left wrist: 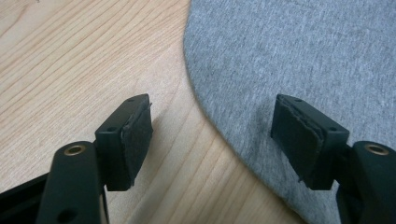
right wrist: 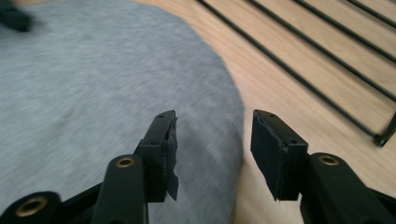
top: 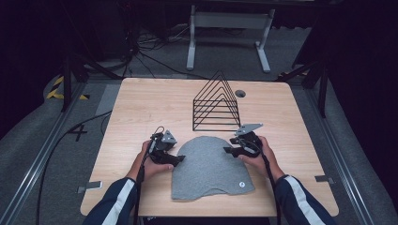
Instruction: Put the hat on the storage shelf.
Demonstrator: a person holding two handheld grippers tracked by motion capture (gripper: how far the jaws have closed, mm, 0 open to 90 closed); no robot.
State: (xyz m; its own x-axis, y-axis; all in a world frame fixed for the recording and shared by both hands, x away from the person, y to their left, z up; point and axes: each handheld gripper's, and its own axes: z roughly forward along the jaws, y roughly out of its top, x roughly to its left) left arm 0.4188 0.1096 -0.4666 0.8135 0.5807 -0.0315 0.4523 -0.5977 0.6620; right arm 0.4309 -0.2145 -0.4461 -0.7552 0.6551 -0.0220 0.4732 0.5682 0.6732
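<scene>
A grey knitted hat [top: 209,166] lies flat on the wooden table [top: 141,108], its rounded crown toward the far side. My left gripper [top: 180,159] is at the hat's left edge and stands open. In the left gripper view [left wrist: 212,135], one jaw is over bare wood and the other over the hat [left wrist: 303,56], with the hat's edge running between them. My right gripper [top: 227,151] is at the hat's upper right edge, also open. In the right gripper view [right wrist: 212,144], its jaws straddle the hat's [right wrist: 93,84] rim, and neither pad presses the cloth.
A black wire rack [top: 216,112] with triangular dividers stands just beyond the hat, close to the right gripper; its base wires [right wrist: 384,136] run past on the right. A round cable hole [top: 240,93] sits behind it. A small white label [top: 241,184] marks the hat's near right corner.
</scene>
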